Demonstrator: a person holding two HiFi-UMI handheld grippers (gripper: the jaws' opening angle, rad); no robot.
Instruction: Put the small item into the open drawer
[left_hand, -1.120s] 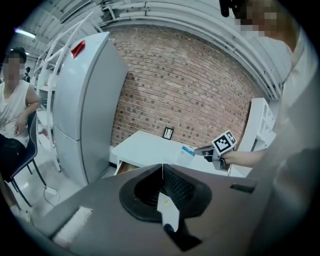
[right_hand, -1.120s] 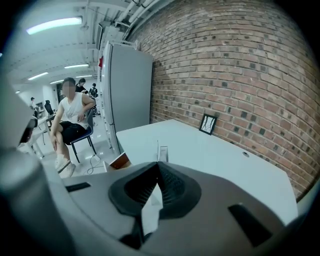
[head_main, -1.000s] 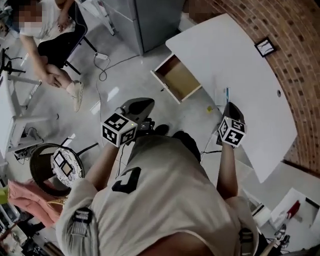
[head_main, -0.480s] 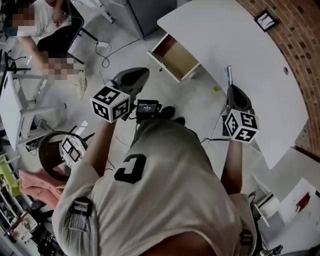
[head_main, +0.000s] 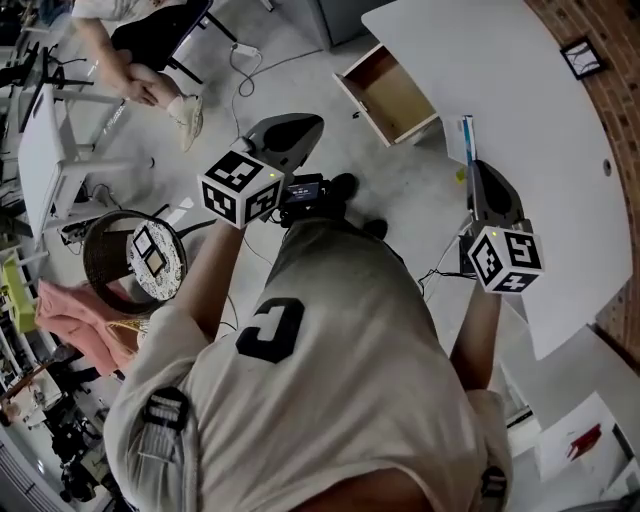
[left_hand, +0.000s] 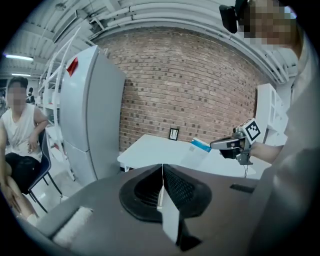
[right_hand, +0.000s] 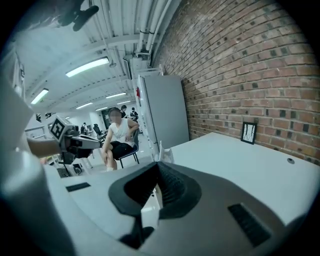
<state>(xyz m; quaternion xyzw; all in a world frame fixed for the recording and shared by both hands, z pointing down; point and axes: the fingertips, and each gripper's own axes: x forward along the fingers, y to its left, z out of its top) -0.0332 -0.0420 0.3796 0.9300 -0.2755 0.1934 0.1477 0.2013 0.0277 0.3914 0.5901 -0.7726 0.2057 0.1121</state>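
The small item (head_main: 467, 138) is a thin, flat blue-and-white packet. My right gripper (head_main: 470, 165) is shut on it and holds it on edge over the white table's front rim, right of the open drawer (head_main: 395, 95). The wooden inside of the drawer shows bare. In the right gripper view only the packet's white edge (right_hand: 160, 152) sticks out past the closed jaws of the right gripper (right_hand: 159, 162). My left gripper (head_main: 305, 125) is raised over the floor left of the drawer. Its jaws meet with nothing between them, as the left gripper (left_hand: 162, 167) shows in its own view.
The white curved table (head_main: 530, 100) stands against a brick wall and carries a small picture frame (head_main: 583, 57). A tall grey cabinet (left_hand: 87, 115) stands left of it. A person sits on a chair (head_main: 150, 40) at the far left. Cables (head_main: 250, 65) and a round stool (head_main: 125, 265) are on the floor.
The head view has swung, so the drawer now lies higher and further right. Both grippers have risen toward the camera. The right one has kept the packet throughout.
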